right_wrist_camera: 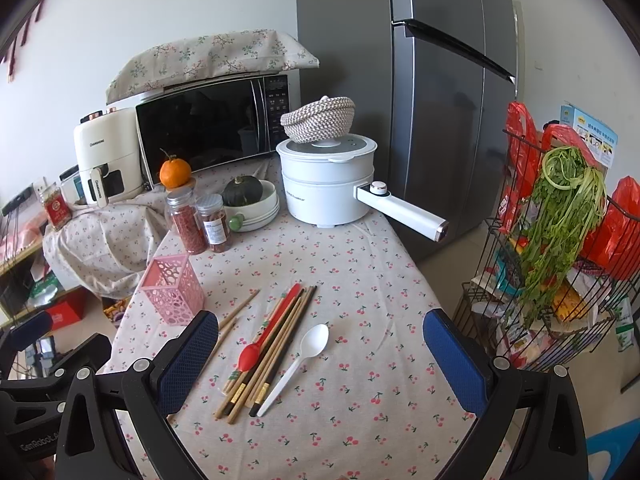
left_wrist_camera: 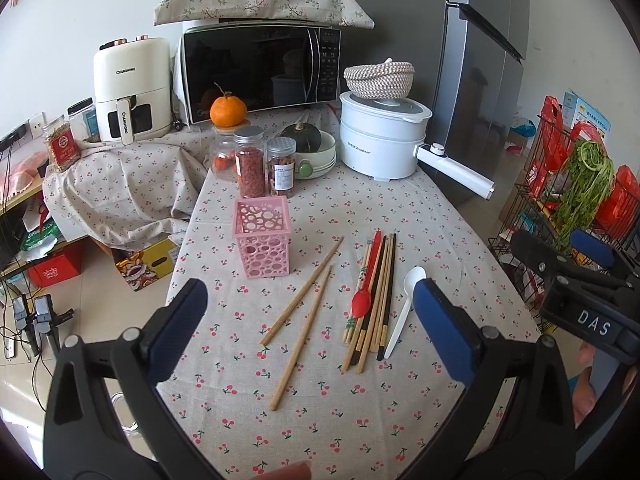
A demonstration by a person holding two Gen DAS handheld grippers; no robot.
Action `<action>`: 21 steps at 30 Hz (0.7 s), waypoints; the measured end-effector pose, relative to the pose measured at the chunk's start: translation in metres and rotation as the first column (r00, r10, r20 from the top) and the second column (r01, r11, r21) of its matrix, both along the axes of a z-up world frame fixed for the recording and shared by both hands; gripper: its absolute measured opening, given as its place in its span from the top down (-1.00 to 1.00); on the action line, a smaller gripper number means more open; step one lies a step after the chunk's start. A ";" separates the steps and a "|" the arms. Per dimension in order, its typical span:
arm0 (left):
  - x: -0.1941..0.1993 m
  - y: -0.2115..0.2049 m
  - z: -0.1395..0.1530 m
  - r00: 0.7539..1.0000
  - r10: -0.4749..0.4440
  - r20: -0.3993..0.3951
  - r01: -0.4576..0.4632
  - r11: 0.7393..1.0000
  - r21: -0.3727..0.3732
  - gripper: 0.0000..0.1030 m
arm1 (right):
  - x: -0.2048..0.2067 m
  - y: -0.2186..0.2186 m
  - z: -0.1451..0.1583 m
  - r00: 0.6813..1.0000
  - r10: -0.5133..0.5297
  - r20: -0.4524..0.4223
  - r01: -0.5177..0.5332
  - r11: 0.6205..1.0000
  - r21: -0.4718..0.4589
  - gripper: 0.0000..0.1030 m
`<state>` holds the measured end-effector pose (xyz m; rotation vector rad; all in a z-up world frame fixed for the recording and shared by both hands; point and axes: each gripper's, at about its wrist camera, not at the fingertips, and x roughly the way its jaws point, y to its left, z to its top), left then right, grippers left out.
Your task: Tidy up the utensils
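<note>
the left gripper point(left_wrist_camera: 310, 322) hangs above the near part of the counter point(left_wrist_camera: 440, 216) with its blue pads spread wide and nothing between them. the right gripper point(right_wrist_camera: 320, 354) hovers just to its right, likewise spread wide and empty.

on the cherry-print cloth, a pink perforated holder point(left_wrist_camera: 264, 236) stands upright toward the left, with nothing visible in it. just right of it lie two loose wooden chopsticks point(left_wrist_camera: 302, 300), angled and close to each other. further right is a bundle of chopsticks point(left_wrist_camera: 376, 300), light and dark, lying side by side, with a red spoon point(left_wrist_camera: 366, 284) resting on top of them, bowl toward the camera. a white plastic spoon point(left_wrist_camera: 404, 308) lies just beside the bundle on its right.

behind these stand two jars point(left_wrist_camera: 264, 162), a white electric pot point(left_wrist_camera: 380, 136) with a woven basket point(left_wrist_camera: 378, 78) on its lid, a microwave point(left_wrist_camera: 260, 68) and an orange point(left_wrist_camera: 228, 111).
</note>
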<state>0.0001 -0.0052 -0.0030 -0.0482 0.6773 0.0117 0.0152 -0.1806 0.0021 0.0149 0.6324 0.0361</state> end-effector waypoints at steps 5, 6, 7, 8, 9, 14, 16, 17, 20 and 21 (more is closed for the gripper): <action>-0.001 0.003 0.000 1.000 -0.002 0.002 0.002 1.000 -0.005 -0.99 | 0.000 0.000 -0.001 1.000 0.000 0.000 0.000 1.000 0.000 -1.00; -0.001 0.003 0.000 1.000 -0.002 0.002 0.002 1.000 -0.005 -0.99 | -0.001 0.000 0.000 1.000 0.000 0.000 0.000 1.000 0.000 -1.00; -0.001 0.003 0.000 1.000 -0.002 0.002 0.002 1.000 -0.005 -0.99 | 0.000 0.000 0.000 1.000 -0.001 0.000 0.001 1.000 0.000 -1.00; -0.001 0.003 0.000 1.000 -0.002 0.003 0.002 1.000 -0.005 -0.99 | 0.000 0.000 0.000 1.000 -0.001 0.000 0.001 1.000 0.001 -1.00; -0.001 0.003 0.000 1.000 -0.002 0.003 0.002 1.000 -0.006 -0.99 | 0.000 0.000 0.000 1.000 -0.001 0.000 0.001 1.000 0.001 -1.00; -0.002 0.003 -0.001 1.000 -0.003 0.003 0.003 1.000 -0.006 -0.99 | 0.000 0.001 -0.001 1.000 0.001 -0.001 -0.001 1.000 0.000 -1.00; -0.001 0.002 0.000 1.000 -0.001 0.003 0.001 1.000 -0.005 -0.99 | 0.000 0.001 -0.001 1.000 0.000 -0.001 0.000 1.000 0.000 -1.00; -0.002 0.002 -0.001 1.000 -0.001 0.003 0.001 1.000 -0.005 -0.99 | 0.000 0.001 -0.001 1.000 0.000 -0.001 0.000 1.000 0.001 -1.00; -0.001 0.002 0.000 1.000 -0.002 0.000 0.002 1.000 -0.004 -0.99 | 0.000 0.001 -0.001 1.000 0.000 -0.001 0.000 1.000 0.000 -1.00; -0.001 0.002 0.000 1.000 -0.002 0.000 0.002 1.000 -0.004 -0.99 | 0.000 0.001 -0.001 1.000 0.000 -0.001 0.000 1.000 0.000 -1.00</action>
